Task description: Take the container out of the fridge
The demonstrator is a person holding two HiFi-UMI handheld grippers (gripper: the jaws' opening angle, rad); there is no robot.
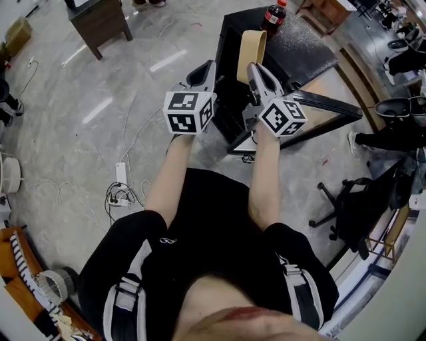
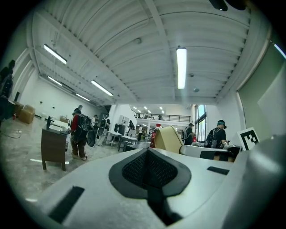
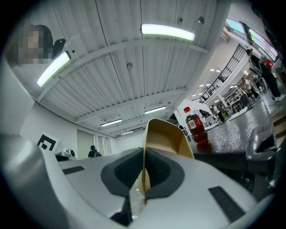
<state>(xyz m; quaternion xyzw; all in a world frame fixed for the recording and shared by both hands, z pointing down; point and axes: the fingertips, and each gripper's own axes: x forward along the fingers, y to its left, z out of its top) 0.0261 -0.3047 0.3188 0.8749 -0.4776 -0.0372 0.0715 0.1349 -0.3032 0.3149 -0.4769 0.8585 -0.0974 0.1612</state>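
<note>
A tan, open-topped paper container [image 1: 251, 50] is held up in front of me, tilted on its side; my right gripper [image 1: 253, 67] is shut on one of its walls. In the right gripper view that wall [image 3: 165, 138] is pinched edge-on between the dark pads of the right gripper [image 3: 144, 156]. My left gripper [image 1: 209, 68] is level with it on the left, shut with nothing in it. The left gripper view shows the left gripper [image 2: 149, 154] with its pads together and the container [image 2: 169, 138] beyond. A black fridge [image 1: 303, 50] stands just behind the grippers.
A red cola bottle [image 1: 273, 16] stands on the fridge's speckled top. A brown side table [image 1: 100, 23] is at the far left, and a power strip with cables [image 1: 120, 180] lies on the floor. A black office chair [image 1: 353, 206] stands at the right. Several people [image 2: 79, 134] stand far off.
</note>
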